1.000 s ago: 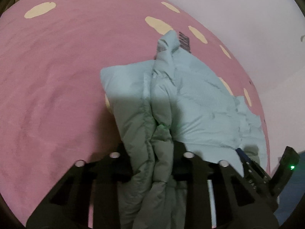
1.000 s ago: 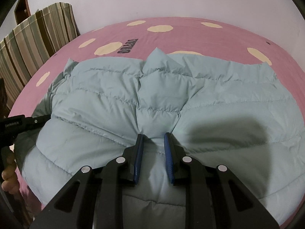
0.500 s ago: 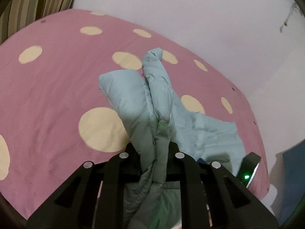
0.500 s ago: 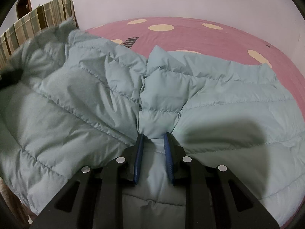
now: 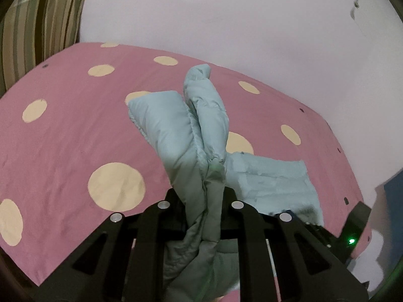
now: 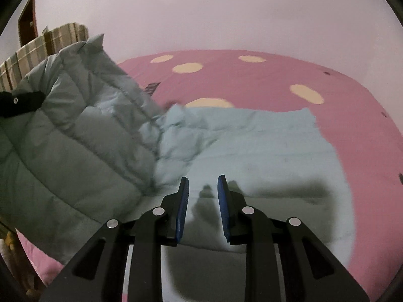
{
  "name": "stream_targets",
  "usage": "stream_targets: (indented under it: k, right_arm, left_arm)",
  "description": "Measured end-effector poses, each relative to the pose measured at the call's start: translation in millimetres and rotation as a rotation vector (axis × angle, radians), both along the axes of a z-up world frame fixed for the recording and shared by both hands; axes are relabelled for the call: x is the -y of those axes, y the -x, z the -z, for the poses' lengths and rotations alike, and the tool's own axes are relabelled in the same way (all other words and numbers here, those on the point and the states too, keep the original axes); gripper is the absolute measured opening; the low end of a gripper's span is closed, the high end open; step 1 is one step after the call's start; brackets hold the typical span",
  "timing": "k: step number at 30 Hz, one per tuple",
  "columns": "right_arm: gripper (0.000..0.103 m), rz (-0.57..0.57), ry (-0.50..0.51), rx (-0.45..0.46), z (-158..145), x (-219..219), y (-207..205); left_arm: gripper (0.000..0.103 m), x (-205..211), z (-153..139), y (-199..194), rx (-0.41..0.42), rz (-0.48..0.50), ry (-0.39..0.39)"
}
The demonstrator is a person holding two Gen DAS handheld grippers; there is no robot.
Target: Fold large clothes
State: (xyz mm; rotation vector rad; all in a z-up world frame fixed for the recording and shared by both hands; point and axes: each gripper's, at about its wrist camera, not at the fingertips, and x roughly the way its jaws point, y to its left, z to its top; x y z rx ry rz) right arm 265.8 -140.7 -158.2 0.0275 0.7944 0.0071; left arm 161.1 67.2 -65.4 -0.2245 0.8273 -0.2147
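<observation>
From my left wrist: my left gripper point(image 5: 205, 196) is clamped on a bunched fold of the pale blue puffer jacket point(image 5: 183, 136), and the padded cloth rises between the two black fingers point(image 5: 161, 216) and stands up above them — clear of the bed. Below it spreads the pink bedsheet point(image 5: 63, 130) with its cream dots. More of the jacket lies flat on the sheet to the right, and beyond that a black device with a small green light point(image 5: 351, 240) shows at the edge. A striped cushion point(image 5: 40, 22) leans in the upper left corner against the pale wall.

From my right wrist: my right gripper point(image 6: 202, 201) hovers over the flat part of the jacket point(image 6: 264, 146), its blue pads point(image 6: 183, 209) parted with nothing between them — only their shadow falls on the cloth. On the left a quilted side of the jacket is lifted into the air, and the black tip of my other gripper point(image 6: 21, 102) holds it at its edge. The dotted sheet point(image 6: 252, 75) lies behind, the striped cushion point(image 6: 50, 40) past the raised cloth.
</observation>
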Motion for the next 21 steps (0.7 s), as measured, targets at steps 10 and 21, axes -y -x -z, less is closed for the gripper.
stream_targets:
  k: [10, 21]
  right_arm:
    - [0.04, 0.168, -0.01, 0.006, -15, 83, 26]
    - [0.04, 0.297, -0.051, -0.01, -7, 153, 46]
  left_arm:
    - [0.014, 75, -5, 3, 0.031, 0.103, -0.071]
    - [0.014, 171, 43, -3, -0.044, 0.24, -0.142]
